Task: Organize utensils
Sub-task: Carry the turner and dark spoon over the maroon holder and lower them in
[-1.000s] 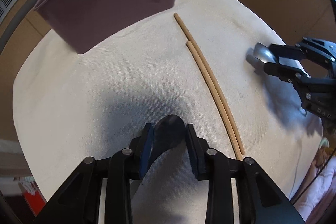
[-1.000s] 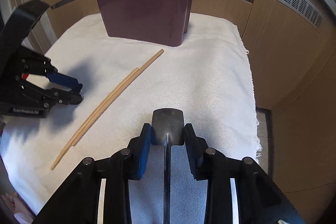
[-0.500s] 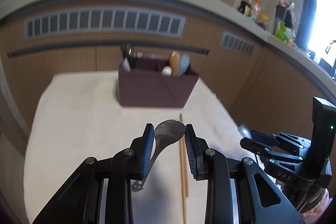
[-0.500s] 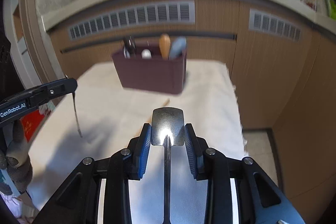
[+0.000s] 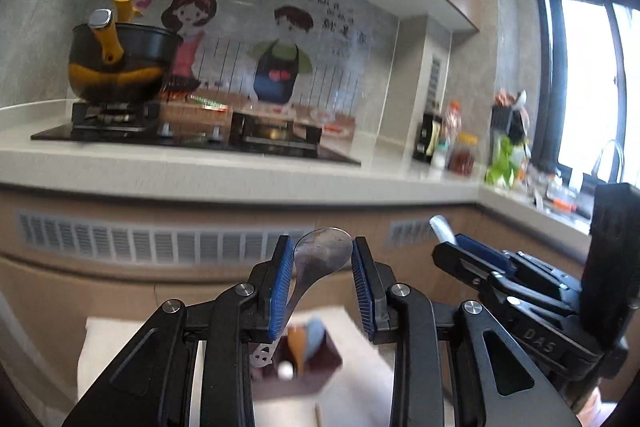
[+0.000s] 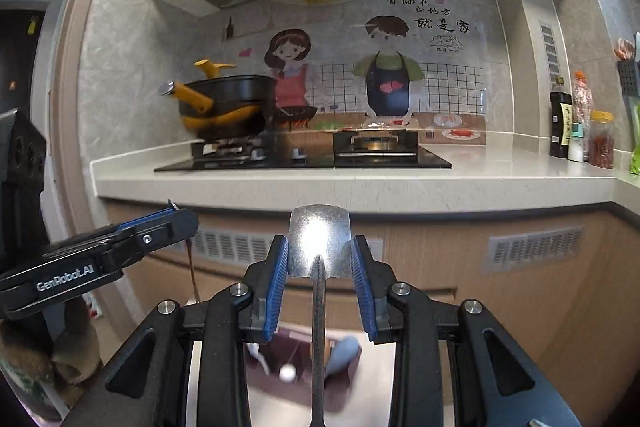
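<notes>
My left gripper (image 5: 322, 283) is shut on a metal spoon (image 5: 320, 259), bowl up, handle hanging down. My right gripper (image 6: 320, 279) is shut on a flat metal spatula (image 6: 319, 247), blade up, handle running down. Both are raised high and tilted up toward the kitchen counter. The maroon utensil holder (image 5: 296, 367) stands far below on the white cloth (image 5: 112, 347); it also shows in the right wrist view (image 6: 292, 359), with several utensils in it. The right gripper shows at the right of the left wrist view (image 5: 460, 247). The left gripper shows at the left of the right wrist view (image 6: 176, 223).
One end of a wooden chopstick (image 5: 319, 415) lies on the cloth in front of the holder. Behind is a counter (image 6: 360, 183) with a gas hob, a black and yellow pot (image 6: 224, 111) and bottles (image 6: 560, 123) at the right. Vented cabinet fronts lie under the counter.
Both grippers have lifted from the cloth and tilted upward, carrying the spoon and the spatula. The holder has dropped to the bottom of both views.
</notes>
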